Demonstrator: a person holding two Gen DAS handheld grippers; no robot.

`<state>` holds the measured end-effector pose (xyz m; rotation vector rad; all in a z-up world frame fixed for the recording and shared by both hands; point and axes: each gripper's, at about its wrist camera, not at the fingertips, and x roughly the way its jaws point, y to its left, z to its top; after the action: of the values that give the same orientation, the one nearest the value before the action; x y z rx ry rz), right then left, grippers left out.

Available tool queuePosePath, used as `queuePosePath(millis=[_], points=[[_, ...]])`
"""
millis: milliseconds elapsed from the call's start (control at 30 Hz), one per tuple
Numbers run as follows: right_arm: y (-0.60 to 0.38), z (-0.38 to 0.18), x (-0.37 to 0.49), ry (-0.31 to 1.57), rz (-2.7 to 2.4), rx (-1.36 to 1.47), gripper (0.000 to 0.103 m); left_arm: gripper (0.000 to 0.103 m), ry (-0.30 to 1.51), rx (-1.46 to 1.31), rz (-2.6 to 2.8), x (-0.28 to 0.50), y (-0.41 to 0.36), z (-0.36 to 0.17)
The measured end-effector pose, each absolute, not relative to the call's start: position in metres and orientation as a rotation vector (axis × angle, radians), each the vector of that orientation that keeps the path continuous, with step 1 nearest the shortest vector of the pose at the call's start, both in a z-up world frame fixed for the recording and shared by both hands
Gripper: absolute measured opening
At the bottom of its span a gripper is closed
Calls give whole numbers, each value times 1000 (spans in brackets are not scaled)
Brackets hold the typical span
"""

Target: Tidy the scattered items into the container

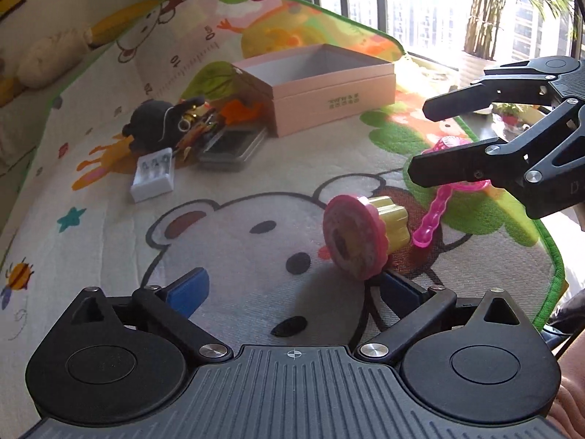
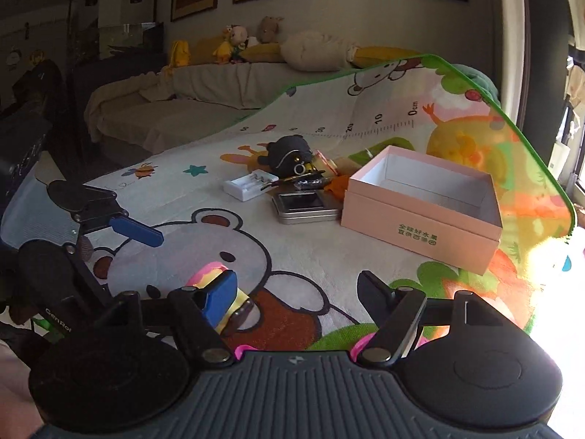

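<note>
An open pink box [image 1: 329,84] stands on the cartoon play mat [image 1: 109,190]; it also shows in the right wrist view [image 2: 420,226]. A pink and yellow round toy [image 1: 360,236] lies on its side just ahead of my left gripper [image 1: 296,289], which is open and empty. A pink plastic wand [image 1: 433,216] lies to its right, under my right gripper [image 1: 420,142], which hovers open above it. In the right wrist view my right gripper [image 2: 296,292] is open, with the round toy [image 2: 219,285] behind its left finger.
A pile beside the box holds a black plush [image 1: 153,124], a white battery tray [image 1: 151,175], a flat silver case [image 1: 234,146] and small dark and orange items. The mat's green edge [image 1: 548,252] drops off on the right. A sofa with plush toys [image 2: 237,44] is behind.
</note>
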<state>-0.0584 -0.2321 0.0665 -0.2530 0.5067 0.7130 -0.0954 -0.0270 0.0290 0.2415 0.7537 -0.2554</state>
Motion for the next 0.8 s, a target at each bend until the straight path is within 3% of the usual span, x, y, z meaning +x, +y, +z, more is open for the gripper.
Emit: queuePosePath(millis=[300, 433, 500, 567, 800], points=[[-156, 39, -66, 545, 861, -553, 70, 103, 747, 218, -277, -119, -4, 24], [-145, 30, -72, 515, 835, -626, 46, 103, 734, 208, -285, -122, 3, 24], [-145, 34, -66, 524, 830, -573, 30, 103, 720, 194, -283, -122, 6, 26], [-145, 40, -51, 570, 838, -471, 21, 103, 714, 177, -271, -120, 8, 27], [-171, 47, -37, 613, 796, -287, 24, 103, 727, 162, -228, -106, 0, 27]])
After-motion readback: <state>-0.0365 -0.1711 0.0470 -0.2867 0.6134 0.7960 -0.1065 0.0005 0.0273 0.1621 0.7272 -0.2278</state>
